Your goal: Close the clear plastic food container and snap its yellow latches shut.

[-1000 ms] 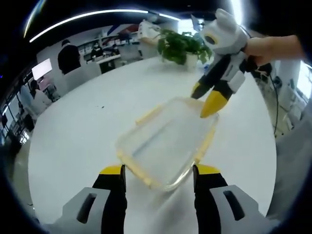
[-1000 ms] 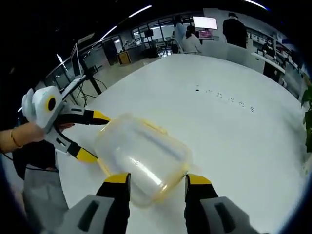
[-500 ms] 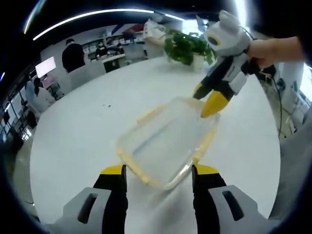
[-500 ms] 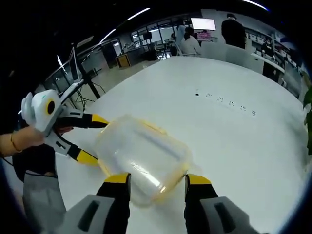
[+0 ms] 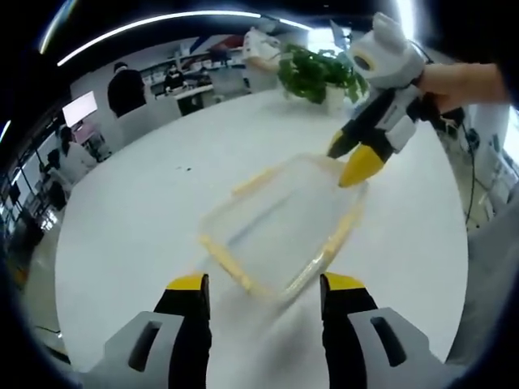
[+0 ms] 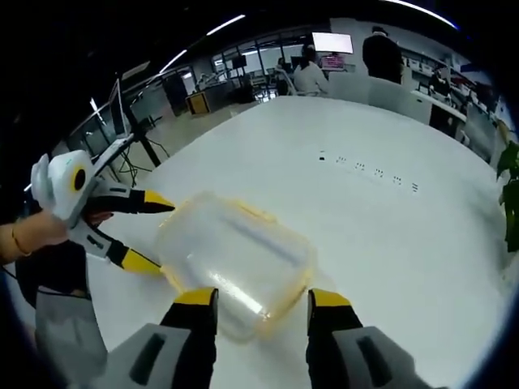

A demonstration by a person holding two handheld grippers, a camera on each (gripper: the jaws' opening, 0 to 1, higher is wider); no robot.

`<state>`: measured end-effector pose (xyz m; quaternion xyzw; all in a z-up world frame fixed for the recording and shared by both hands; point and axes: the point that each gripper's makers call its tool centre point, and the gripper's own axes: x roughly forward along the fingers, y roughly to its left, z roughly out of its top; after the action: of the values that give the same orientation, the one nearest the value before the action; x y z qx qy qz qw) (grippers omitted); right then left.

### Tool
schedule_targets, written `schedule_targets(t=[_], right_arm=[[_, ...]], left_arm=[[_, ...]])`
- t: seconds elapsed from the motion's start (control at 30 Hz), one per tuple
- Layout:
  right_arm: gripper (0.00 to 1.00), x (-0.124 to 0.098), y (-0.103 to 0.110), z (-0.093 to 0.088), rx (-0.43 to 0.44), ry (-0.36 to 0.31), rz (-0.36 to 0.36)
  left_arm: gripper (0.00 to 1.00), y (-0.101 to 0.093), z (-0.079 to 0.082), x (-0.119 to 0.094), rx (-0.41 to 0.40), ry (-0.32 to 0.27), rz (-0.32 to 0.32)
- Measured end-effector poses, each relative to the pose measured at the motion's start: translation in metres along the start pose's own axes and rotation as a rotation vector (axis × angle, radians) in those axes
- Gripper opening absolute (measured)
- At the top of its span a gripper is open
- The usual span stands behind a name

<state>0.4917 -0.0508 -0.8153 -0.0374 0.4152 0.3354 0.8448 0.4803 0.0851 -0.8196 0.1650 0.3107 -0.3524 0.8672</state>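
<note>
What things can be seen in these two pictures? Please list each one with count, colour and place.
food container: one, clear with yellow latches, on the table between both grippers.
table: one, white, round, under the container.
potted plant: one, green, at the table's far edge in the left gripper view.
monitor: one, lit, in the background.
people: several, dark or pale clothes, beyond the table.
left gripper: one, white and black with yellow fingers, open at the container's end.
right gripper: one, same colours, open at the opposite end.

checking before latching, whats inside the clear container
Nothing can be made out inside the container; the white table shows faintly through its cloudy lid. Glare and blur could hide small contents.
</note>
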Motion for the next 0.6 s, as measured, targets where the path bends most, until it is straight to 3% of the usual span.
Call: schedule_targets(t=[0.3, 0.47, 0.6], right_arm=[[0.46, -0.013, 0.004, 0.003, 0.028, -0.055, -0.012], [0.47, -0.022, 0.008, 0.002, 0.041, -0.089, -0.009], [0.49, -0.027, 0.017, -0.002, 0.01, -0.093, 0.005]], left_arm=[[0.54, -0.003, -0.006, -0.016, -0.066, -0.029, 0.028], [0.54, -0.006, -0.012, -0.028, -0.053, -0.027, 0.058], [0.54, -0.006, -0.013, -0.037, -0.091, -0.054, 0.073]])
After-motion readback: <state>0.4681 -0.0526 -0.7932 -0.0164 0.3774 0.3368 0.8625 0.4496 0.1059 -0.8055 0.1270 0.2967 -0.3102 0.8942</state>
